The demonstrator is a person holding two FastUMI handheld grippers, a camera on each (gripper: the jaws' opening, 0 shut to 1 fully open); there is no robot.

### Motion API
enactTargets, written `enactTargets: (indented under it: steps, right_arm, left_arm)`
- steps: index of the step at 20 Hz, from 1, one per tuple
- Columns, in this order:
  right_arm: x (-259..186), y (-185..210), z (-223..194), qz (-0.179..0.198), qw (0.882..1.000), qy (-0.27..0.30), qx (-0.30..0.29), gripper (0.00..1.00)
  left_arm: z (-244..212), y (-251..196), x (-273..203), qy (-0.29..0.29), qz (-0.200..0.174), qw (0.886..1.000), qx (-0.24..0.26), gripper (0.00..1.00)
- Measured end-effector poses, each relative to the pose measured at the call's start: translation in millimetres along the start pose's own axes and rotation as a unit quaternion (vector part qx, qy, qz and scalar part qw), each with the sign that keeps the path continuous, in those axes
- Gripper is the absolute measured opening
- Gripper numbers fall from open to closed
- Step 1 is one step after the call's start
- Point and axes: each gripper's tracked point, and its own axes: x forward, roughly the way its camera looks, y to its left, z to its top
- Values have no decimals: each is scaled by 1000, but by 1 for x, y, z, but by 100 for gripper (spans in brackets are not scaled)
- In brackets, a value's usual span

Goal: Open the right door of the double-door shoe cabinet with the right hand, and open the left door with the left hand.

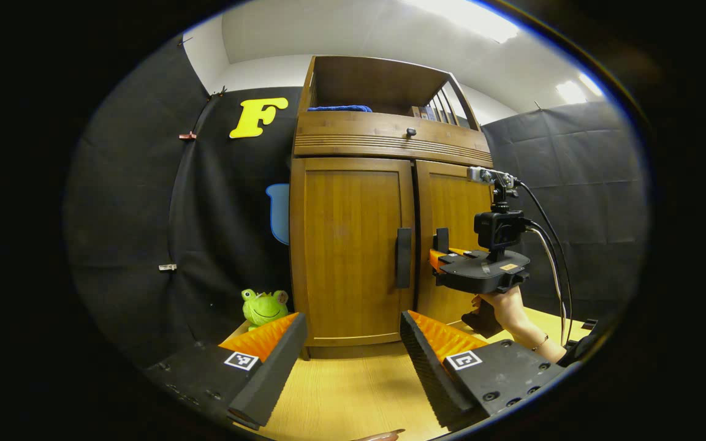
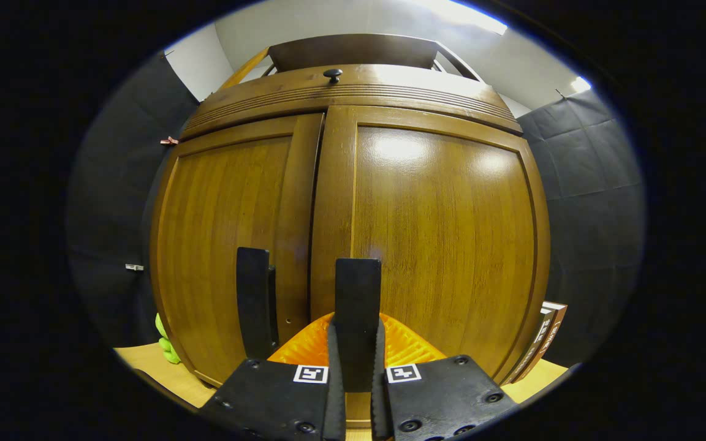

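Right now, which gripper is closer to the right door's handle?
Right. The right gripper is closed around the right door handle. The left gripper hangs open, back from the cabinet, facing the left door.

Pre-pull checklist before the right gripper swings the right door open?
1. Right gripper shut on the right door's dark vertical handle: ok.
2. Both wooden cabinet doors closed: ok.
3. Left gripper open, short of the left door's dark handle: ok.
4. Swing path right of the cabinet: leaning books near its base, cannot tell.
5. Green frog plush beside the cabinet's left side: ok.
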Motion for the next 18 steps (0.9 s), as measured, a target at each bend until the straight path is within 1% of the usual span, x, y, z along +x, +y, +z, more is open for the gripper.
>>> enactTargets:
  steps: [3,11,12,13,15,18]
  right_arm:
    - [-22,-4,4,18,1000,8,5,20]
    - [-71,-21,15,49,999,9,13,20]
    - [-77,-24,16,53,998,11,16,24]
    - [-83,-27,18,56,998,12,18,15]
    - [-95,-34,21,60,998,14,19,15]
    - [-114,-47,26,63,998,14,22,15]
  left_arm:
    - [1,-9,-5,-2,-7,1000,-3,95]
    - [12,-42,-9,-17,-31,999,-7,95]
    - [14,-47,-9,-19,-35,999,-8,95]
    - [15,-52,-9,-21,-40,999,-10,95]
    - [16,-64,-7,-22,-52,998,-13,94]
    - [17,-84,-4,-23,-71,997,-12,96]
